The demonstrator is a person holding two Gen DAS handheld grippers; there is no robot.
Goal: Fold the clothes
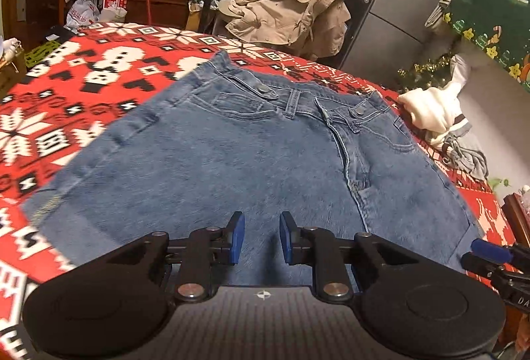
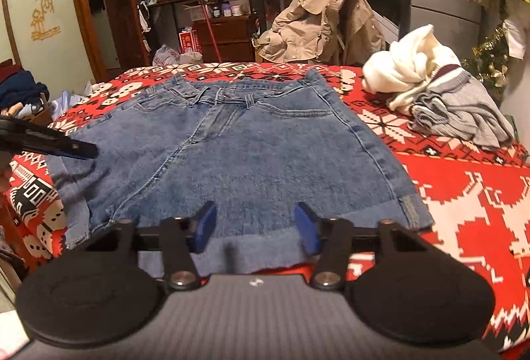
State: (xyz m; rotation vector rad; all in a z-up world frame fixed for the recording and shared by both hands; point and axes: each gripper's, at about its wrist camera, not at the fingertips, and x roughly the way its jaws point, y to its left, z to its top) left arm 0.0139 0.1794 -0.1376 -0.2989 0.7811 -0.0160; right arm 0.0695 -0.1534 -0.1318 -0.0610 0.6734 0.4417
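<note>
Lying flat on a red-and-white patterned blanket (image 2: pixel 463 194), the blue denim jeans (image 2: pixel 238 154) spread in front of you, waistband at the far end and folded hem edge nearest you. Your left gripper (image 1: pixel 261 237) hovers over the near middle of the denim with its blue pads parted and holding nothing — your right gripper (image 2: pixel 255 224) sits over the near hem, spread wider, also empty. A crumpled white and grey garment pile (image 2: pixel 437 88) rests on the blanket to the far right, beside the jeans.

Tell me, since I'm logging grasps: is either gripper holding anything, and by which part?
Nothing is held: the left gripper and right gripper are both open above the denim shorts.
</note>
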